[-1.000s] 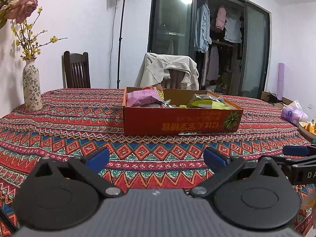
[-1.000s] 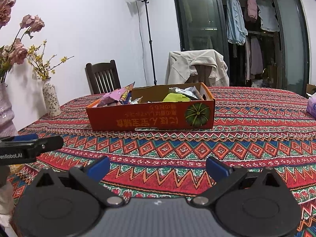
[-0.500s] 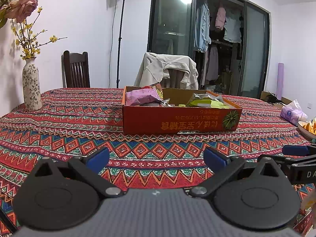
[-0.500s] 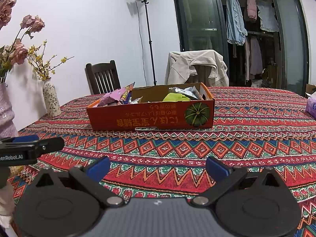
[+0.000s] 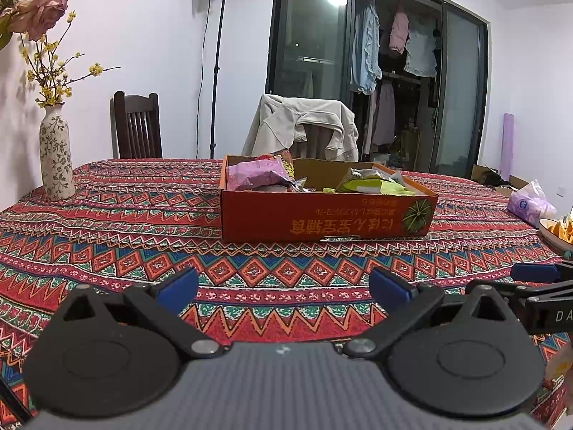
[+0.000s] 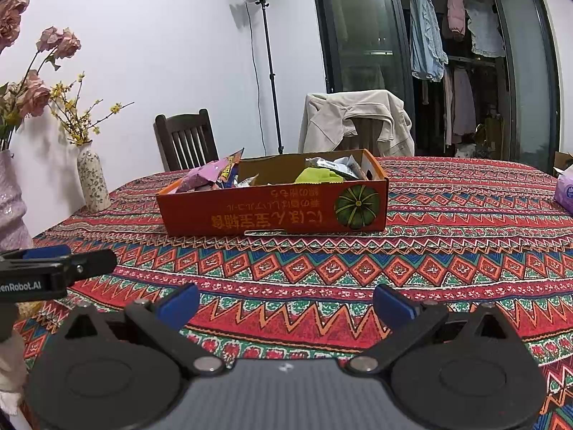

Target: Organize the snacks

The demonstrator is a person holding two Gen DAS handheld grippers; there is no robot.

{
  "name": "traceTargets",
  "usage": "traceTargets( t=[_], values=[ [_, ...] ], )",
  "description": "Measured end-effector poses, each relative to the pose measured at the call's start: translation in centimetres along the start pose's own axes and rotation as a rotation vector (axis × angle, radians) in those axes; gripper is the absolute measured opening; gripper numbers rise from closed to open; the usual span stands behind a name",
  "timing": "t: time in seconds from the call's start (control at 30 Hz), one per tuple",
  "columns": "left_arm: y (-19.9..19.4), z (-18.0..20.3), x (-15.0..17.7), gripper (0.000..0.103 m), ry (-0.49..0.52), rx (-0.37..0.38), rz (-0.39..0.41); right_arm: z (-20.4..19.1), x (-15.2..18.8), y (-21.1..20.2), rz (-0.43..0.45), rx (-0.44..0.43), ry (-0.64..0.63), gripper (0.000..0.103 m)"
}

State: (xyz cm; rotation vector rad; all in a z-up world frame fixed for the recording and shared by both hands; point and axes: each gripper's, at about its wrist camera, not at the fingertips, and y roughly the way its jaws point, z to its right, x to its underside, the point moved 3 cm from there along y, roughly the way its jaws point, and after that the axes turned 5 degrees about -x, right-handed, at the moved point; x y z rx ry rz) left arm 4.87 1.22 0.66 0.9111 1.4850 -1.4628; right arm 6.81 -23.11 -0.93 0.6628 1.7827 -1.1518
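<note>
From one second ago to now almost nothing has shifted: only the box sits slightly nearer in your left view. On the left of the worktop (image 5: 107,215) stands a vase (image 5: 55,157), well apart from the snacks. Your left claw (image 5: 283,285) is spread wide and holds nothing, low over the cloth. In the middle sits the cardboard box (image 5: 322,218), with the pink packet (image 5: 250,175) at its left end and the green packet (image 5: 372,186) at its right, both inside. Your right claw (image 6: 286,304) is likewise wide and empty. With all visible snacks in the box, this fits either sorting still ahead or gathering already complete.
</note>
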Motion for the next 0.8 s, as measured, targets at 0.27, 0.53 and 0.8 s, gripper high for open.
traceTargets(
  t=[0.27,0.53,0.8],
  values=[
    [-0.09,0.05,-0.03,0.103,0.000,0.005,0.010,0.00,0.01,0.01,0.000,0.000,0.000,0.103],
    [0.05,0.08,0.07,0.103,0.002,0.013,0.005,-0.05,0.42,-0.19,-0.004,-0.001,-0.003,0.103],
    [-0.10,-0.02,0.02,0.103,-0.001,0.012,0.021,0.00,0.40,-0.05,-0.011,0.001,-0.002,0.103]
  ],
)
